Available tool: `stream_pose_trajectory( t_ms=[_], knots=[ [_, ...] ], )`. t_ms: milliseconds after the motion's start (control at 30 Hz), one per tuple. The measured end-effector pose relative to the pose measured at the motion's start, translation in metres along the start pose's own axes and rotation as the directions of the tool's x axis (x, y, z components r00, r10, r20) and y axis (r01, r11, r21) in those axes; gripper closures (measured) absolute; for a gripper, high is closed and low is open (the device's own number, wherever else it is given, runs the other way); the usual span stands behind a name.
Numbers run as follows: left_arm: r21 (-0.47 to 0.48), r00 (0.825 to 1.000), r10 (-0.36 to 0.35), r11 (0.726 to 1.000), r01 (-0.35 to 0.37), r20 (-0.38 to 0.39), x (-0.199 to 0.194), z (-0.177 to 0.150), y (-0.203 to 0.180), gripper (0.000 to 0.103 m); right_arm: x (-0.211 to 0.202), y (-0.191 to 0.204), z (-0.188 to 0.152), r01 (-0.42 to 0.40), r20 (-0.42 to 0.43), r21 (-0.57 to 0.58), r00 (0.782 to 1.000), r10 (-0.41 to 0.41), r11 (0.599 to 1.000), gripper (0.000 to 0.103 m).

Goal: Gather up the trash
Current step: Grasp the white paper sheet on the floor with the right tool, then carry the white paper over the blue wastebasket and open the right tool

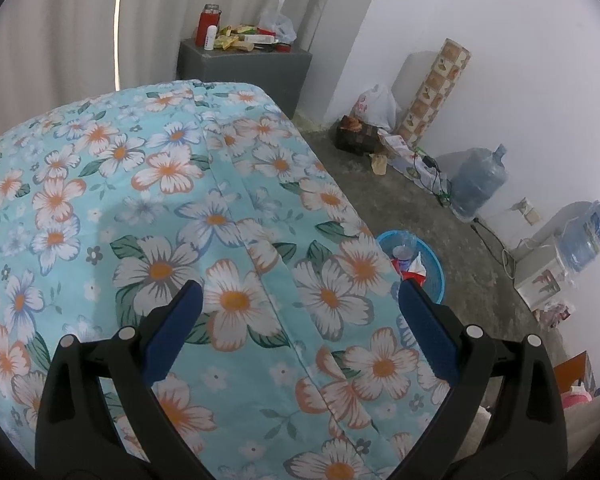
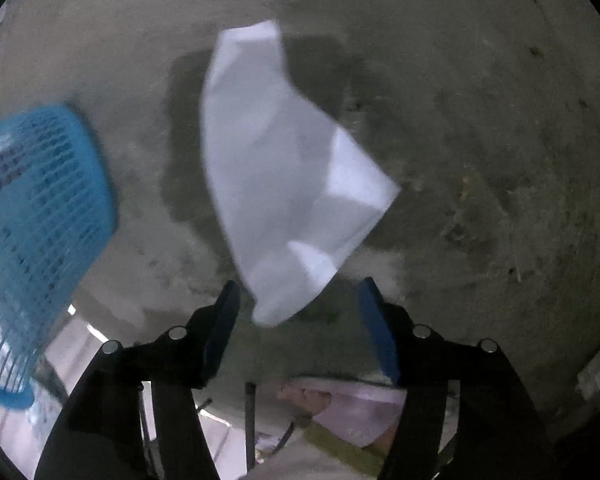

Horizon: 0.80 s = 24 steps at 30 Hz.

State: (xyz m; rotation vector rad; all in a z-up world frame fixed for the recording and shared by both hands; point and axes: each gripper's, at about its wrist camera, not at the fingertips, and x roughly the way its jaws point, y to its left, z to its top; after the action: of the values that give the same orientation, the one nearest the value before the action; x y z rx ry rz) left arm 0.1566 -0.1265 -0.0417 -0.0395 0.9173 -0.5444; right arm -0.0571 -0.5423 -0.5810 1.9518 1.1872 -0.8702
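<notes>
Currently, I read the right gripper (image 2: pixel 298 300) with its jaws spread apart, nothing clamped; a blurred white paper sheet (image 2: pixel 284 168) lies just ahead over the concrete floor (image 2: pixel 480 120), its lower tip between the fingers. I cannot tell whether it touches them. The blue basket (image 2: pixel 40 208) stands left. My left gripper (image 1: pixel 300 304) hangs wide open over the floral bedsheet (image 1: pixel 160 168).

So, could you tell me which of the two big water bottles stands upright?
The water bottle farther along the wall stands upright on the floor; the nearer one lies tilted on a white dispenser.
</notes>
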Motion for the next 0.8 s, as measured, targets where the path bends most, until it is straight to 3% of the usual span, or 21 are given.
stream_pose_trajectory(
  t_ms=[133,333,433,500,533,567,733,800],
  knots=[
    [0.005,1.000,0.013,1.000,-0.013,0.000,0.001,0.000,0.000,0.009,0.021,-0.006,0.006,-0.008,-0.035,0.086,0.999,0.011,0.996,0.043],
    [-0.009,0.999,0.034,0.999,-0.034,-0.022,0.009,0.001,0.003,0.009,0.029,0.003,0.013,0.056,-0.041,0.137,0.998,-0.051,0.989,0.043],
    [-0.008,0.999,0.037,0.999,-0.037,-0.030,0.012,0.001,0.002,0.009,0.028,0.010,0.015,0.137,-0.063,0.120,0.989,-0.131,0.983,0.056],
    [-0.008,0.999,0.035,0.999,-0.036,-0.033,0.013,0.001,0.001,0.009,0.025,0.010,0.017,0.146,-0.071,0.124,0.988,-0.138,0.981,0.068],
    [-0.007,0.999,0.034,0.999,-0.034,-0.032,0.013,0.001,0.000,0.009,0.024,0.009,0.017,0.142,-0.072,0.127,0.988,-0.134,0.982,0.078],
    [-0.007,0.999,0.032,0.999,-0.032,-0.030,0.012,0.001,-0.001,0.009,0.023,0.009,0.017,0.128,-0.072,0.129,0.990,-0.119,0.983,0.096],
    [0.000,1.000,0.020,1.000,-0.020,-0.018,0.009,0.001,-0.004,0.009,-0.013,-0.004,0.017,0.018,0.009,0.123,1.000,-0.019,0.992,0.101],
    [-0.002,1.000,0.012,1.000,-0.012,-0.011,0.007,0.001,-0.004,0.009,-0.045,0.007,0.005,-0.047,0.098,0.019,0.994,0.044,0.999,0.102]
  ],
)
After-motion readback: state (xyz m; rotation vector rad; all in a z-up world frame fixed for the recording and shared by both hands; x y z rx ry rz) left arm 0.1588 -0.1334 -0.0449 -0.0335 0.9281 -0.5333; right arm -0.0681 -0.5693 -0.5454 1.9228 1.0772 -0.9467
